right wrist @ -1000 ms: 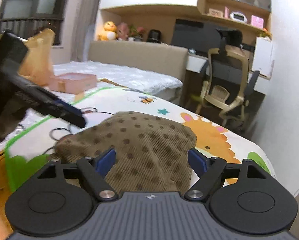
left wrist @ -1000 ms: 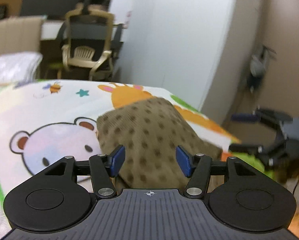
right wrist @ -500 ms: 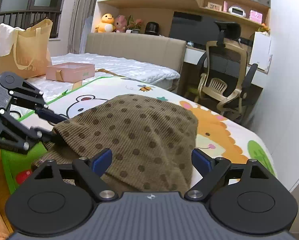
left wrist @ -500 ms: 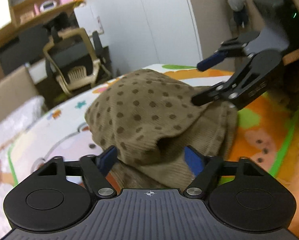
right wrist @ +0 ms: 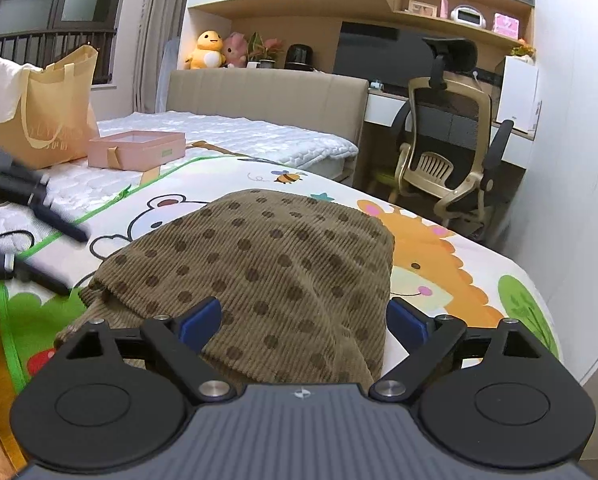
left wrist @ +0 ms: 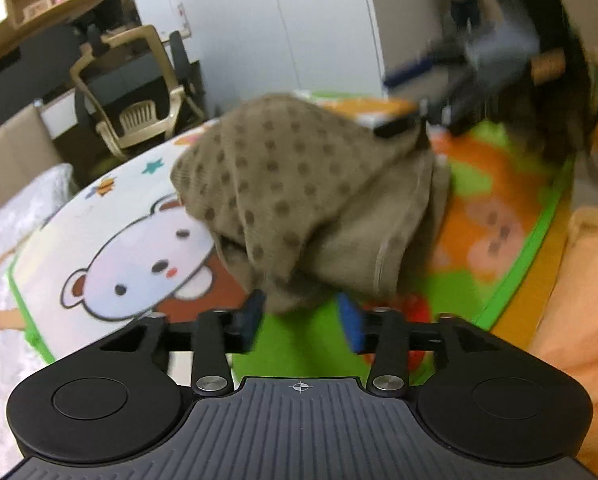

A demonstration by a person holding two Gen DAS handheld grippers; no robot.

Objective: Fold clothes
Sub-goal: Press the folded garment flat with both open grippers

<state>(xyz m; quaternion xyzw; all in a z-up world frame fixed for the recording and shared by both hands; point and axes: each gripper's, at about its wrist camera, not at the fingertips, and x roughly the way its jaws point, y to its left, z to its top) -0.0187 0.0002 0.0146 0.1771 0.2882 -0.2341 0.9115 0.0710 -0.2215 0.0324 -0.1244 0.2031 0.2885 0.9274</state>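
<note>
2 hand-held grippers work the brown dotted corduroy garment (right wrist: 267, 264) bunched on the cartoon mat (right wrist: 439, 264). Our left hand-held gripper (left wrist: 301, 318) is opening, the hem just off its pads; our right hand-held gripper (right wrist: 305, 318) is widening, gripping nothing. We fear the soft ribbed folds slumping loose.

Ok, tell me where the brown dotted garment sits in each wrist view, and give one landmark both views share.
Left wrist view: the brown dotted garment fills the centre, its near edge drooping between the left gripper pads.
Right wrist view: it lies centre and low, reaching down to the right gripper.
Shared landmark: the beige office chair.
</note>
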